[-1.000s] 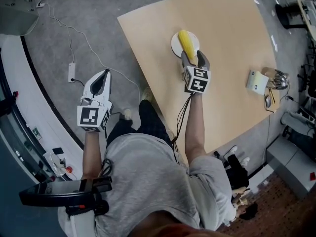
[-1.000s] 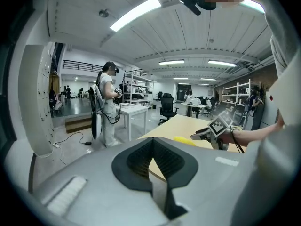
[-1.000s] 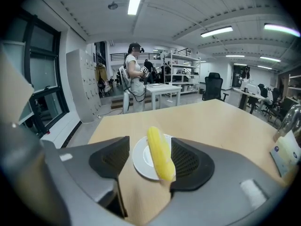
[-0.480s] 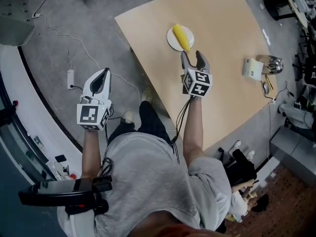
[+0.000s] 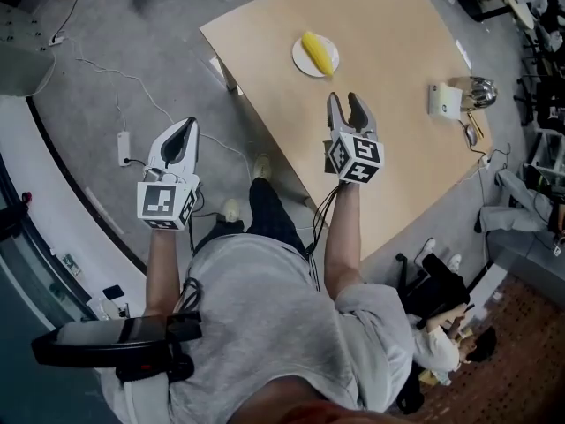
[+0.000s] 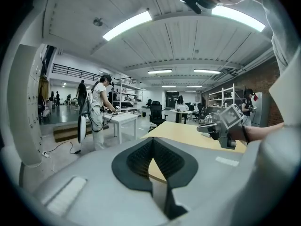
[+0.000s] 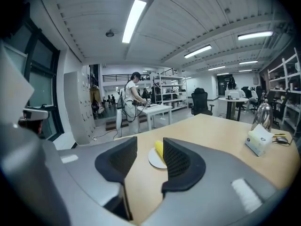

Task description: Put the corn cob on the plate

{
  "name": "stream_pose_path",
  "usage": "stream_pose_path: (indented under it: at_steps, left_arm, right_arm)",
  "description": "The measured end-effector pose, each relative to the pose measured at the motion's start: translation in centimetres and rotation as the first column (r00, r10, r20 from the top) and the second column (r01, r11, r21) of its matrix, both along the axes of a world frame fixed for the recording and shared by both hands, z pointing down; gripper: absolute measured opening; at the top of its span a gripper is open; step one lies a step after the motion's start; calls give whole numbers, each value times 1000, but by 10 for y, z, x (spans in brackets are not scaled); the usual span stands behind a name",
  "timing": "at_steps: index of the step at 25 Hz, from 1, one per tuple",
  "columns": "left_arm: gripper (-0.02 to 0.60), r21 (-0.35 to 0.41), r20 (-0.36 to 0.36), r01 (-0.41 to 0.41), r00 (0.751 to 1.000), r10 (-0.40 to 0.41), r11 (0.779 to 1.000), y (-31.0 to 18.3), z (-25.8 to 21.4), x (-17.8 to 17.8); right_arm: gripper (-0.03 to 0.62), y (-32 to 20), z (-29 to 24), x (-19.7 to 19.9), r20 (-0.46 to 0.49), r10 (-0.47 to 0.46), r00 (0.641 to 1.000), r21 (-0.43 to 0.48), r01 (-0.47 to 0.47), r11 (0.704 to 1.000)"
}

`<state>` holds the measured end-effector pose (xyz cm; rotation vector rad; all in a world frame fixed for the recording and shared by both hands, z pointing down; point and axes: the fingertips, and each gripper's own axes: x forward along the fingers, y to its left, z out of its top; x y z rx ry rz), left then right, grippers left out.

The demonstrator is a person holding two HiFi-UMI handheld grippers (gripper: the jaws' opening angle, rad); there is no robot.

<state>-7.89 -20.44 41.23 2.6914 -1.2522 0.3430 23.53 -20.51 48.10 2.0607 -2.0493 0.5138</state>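
One corn cob lies flat on the one plate, far on the table. Its long axis runs from far left to near right. Of the two grippers, the right gripper, nearer, has empty fingers half apart that have just been closing. The left gripper, off the table's left, has its fingers together.

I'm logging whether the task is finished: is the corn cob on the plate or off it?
On the plate. In the head view the corn cob lies across the white plate on the table, with nothing holding it.
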Motion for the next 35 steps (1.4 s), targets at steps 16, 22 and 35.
stream_pose_path:
  at_steps: [16,22,35]
  left_arm:
    - [20,68,-36,-96,994,99,993,57,-21,-5]
    - [20,90,-46,-136,989,140,987,78,-31,-1]
    - [20,126,-59,-203,976,212,971,117,-45,5]
  right_arm:
    - [98,108,-73,-40,-5,31,1000,186,-29,982]
    - [86,146,-87,-49,-8,51,999,225,-48,973]
    - [29,215,-102,-61,20,114,993,292,-115,950]
